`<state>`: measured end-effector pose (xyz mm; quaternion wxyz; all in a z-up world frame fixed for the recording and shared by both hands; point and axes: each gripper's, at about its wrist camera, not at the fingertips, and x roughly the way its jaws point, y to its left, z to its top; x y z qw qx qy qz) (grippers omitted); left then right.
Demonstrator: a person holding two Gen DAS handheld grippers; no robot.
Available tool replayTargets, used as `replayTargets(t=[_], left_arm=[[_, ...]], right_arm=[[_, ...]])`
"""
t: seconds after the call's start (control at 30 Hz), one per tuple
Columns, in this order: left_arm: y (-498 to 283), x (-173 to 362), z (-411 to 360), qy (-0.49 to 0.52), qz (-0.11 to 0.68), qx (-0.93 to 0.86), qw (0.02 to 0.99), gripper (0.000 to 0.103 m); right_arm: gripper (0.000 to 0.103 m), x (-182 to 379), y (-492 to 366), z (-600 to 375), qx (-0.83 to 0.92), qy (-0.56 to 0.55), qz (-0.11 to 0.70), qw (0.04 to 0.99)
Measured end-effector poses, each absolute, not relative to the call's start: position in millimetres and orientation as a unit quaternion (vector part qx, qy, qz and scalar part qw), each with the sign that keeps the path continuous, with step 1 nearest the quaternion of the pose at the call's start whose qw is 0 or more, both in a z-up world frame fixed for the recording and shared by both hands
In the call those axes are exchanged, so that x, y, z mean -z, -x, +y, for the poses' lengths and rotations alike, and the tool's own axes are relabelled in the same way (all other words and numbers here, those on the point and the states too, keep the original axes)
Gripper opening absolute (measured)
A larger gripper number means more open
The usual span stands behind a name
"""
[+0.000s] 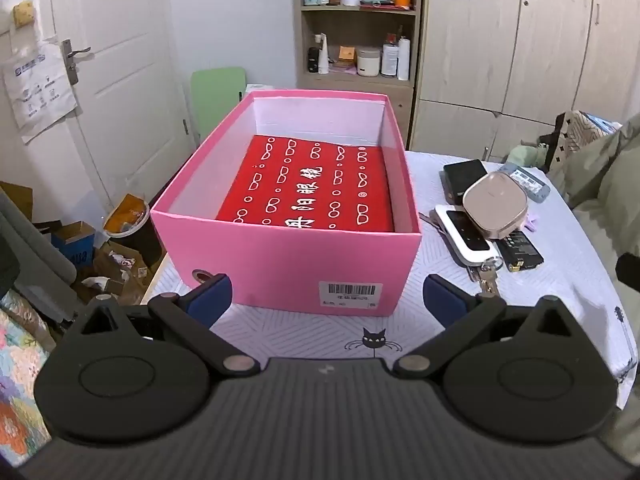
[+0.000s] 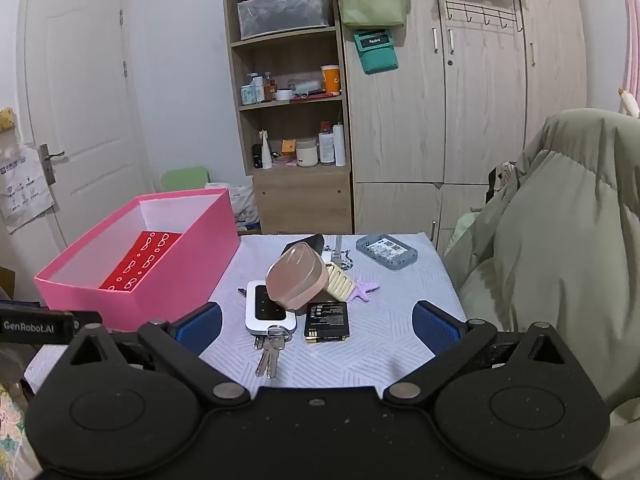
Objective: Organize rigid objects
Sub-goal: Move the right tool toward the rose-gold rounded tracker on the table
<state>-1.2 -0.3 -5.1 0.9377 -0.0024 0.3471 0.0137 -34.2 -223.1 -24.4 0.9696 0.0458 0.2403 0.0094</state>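
Observation:
A pink box stands on the table's left half with a flat red item in it. My left gripper is open in front of the box's near wall, nothing between its fingers. To the right lies a pile: a rose-gold case, a white device with a black screen, keys, a black battery, a cream ribbed piece, a purple clip and a grey device. My right gripper is open just short of the keys.
A black phone-like slab lies behind the case. A green padded coat hangs close on the right of the table. Beyond stand a shelf unit, wardrobe doors and a white door. Cardboard boxes clutter the floor at left.

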Motion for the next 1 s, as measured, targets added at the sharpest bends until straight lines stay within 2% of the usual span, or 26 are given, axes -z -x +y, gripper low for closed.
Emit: replayTargets(t=[1.0], left_arm=[[4.5,15.0,-5.9,0.018,0.351,-0.006,0.936,0.103]], right_arm=[[0.103,29.2,31.0,-218.3,-0.007,-0.030,0.236,0.971]])
